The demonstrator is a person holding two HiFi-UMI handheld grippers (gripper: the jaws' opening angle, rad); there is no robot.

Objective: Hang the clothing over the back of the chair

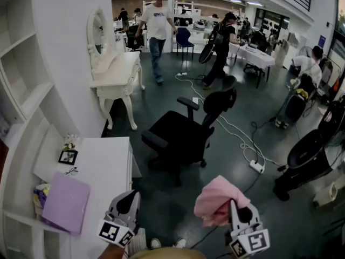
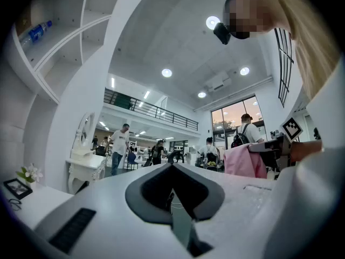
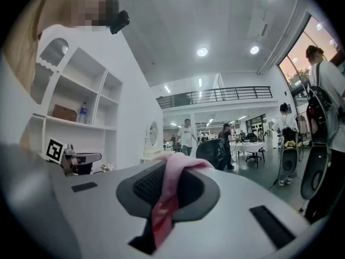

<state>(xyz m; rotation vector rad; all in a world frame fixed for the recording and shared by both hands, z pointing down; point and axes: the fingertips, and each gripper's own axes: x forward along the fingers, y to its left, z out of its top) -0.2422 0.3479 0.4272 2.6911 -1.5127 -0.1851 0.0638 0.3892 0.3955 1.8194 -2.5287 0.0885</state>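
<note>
Open hall with a dark floor, desks and several people far back, white shelving and a white desk (image 1: 105,163) along the left. Black office chair (image 1: 180,134) stands mid-floor, nothing draped on it yet.

Right gripper (image 1: 235,213) is clamped on the pink clothing (image 1: 218,198). The right gripper view shows a twisted strip of it running down between the closed jaws, and the rest bunches in a loose lump on top of the gripper. Left gripper (image 1: 127,199) sits low beside the desk corner, jaws together with nothing between them (no part in the carry right now, as far as I can judge).

Key relation: in the head view the chair lies ahead of the right gripper and a bit to its left, well apart from it, with bare floor between. The backrest (image 1: 218,104) is the far-right part of the chair, and the seat faces toward the near left. Its top edge runs slantwise, rising toward the right. The right gripper is clearly nearer the backrest than the left one is, and it points level, roughly at the chair, which shows just past the cloth in its own view.

My read is that the hang step is not started. The cloth needs carrying forward and up over that top edge, then spreading across it. A white cable and power strip (image 1: 256,166) lie on the floor right of the chair, a possible trip risk.
</note>
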